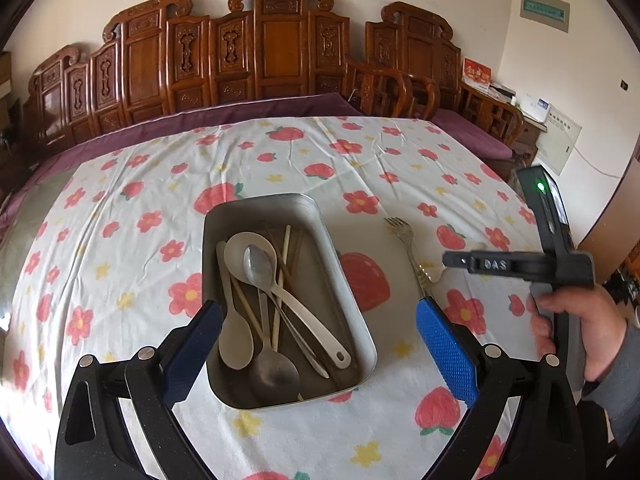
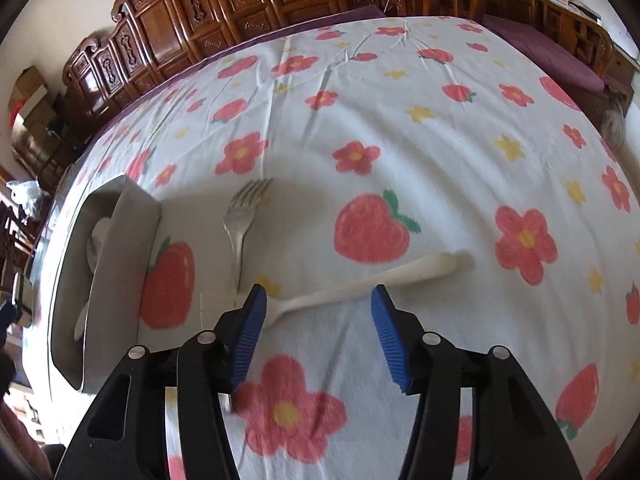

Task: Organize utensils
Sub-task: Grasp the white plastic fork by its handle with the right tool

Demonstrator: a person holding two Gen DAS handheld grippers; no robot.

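A metal tray [image 1: 356, 320] sits mid-table and holds several spoons [image 1: 260, 268] and chopsticks [image 1: 285, 256]. My left gripper [image 1: 319, 306] hovers over the tray's near end, open and with nothing between its fingers. To the tray's right a metal fork [image 1: 404, 236] lies on the cloth. In the right wrist view that metal fork [image 2: 239, 220] lies beside the tray [image 2: 116, 248], and a white plastic utensil [image 2: 380, 280] lies across its handle end. My right gripper [image 2: 319, 294] is open just above the white handle, with a pad on either side and neither touching it.
A white tablecloth [image 1: 360, 152] with red flowers and strawberries covers the table. Carved wooden chairs [image 1: 280, 48] line the far edge. A person's hand [image 1: 576, 320] holds the right gripper's handle at the right side of the left wrist view.
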